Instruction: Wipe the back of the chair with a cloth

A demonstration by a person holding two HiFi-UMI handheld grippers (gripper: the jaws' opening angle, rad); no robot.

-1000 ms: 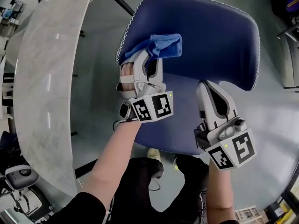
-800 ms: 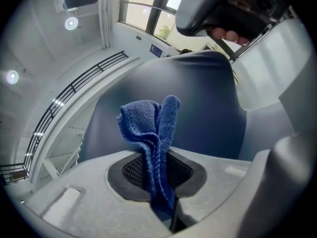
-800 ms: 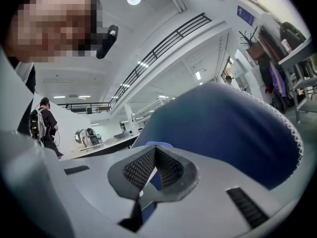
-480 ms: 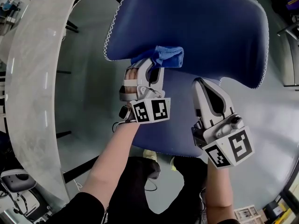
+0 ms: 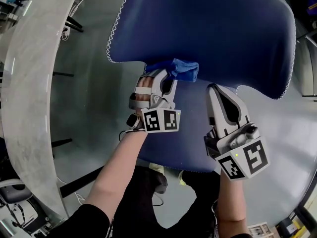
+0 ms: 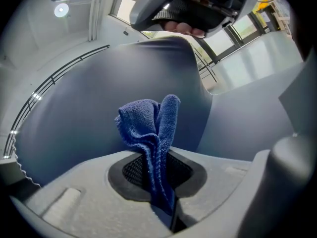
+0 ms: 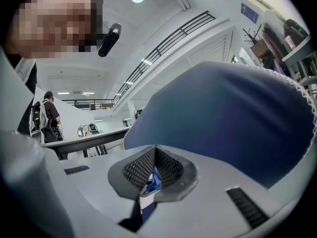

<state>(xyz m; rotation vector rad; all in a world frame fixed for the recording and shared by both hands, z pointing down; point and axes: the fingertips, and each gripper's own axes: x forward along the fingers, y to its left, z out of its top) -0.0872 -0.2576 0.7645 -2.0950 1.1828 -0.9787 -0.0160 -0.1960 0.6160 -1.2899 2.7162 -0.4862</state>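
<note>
The cloth (image 6: 148, 128) is pinched by its lower part between the left gripper's (image 5: 167, 78) fingers (image 6: 84, 197). Its bunched free part stands up past the fingertips. That bunch meets the lower edge of the chair back (image 5: 208, 29), close to the stitched corner on the outer side of those fingers, and it seems to be touching there.

The main risk is the small wad. Only a narrow tuft reaches beyond the fingertips, so a firm push could fold it aside and leave hard plastic rubbing the upholstery instead of fabric. Drag across the padded surface could also tug the cloth out of the pinch. A stroke from this spot may slide off the bottom edge or the corner, since the contact sits so low on the back.

The right gripper's (image 5: 218, 95) fingers (image 7: 213, 202) are pressed together and hold nothing I can make out, though a sliver of blue shows at their slit. They point at the notch where the back meets the seat (image 5: 190, 133) and do not brace the chair. With nothing steadying it, the chair may turn or rock away under wiping pressure. The curved worktop (image 5: 29, 93) lies well off to the outer side of the left fingers and is a lesser hazard.
</note>
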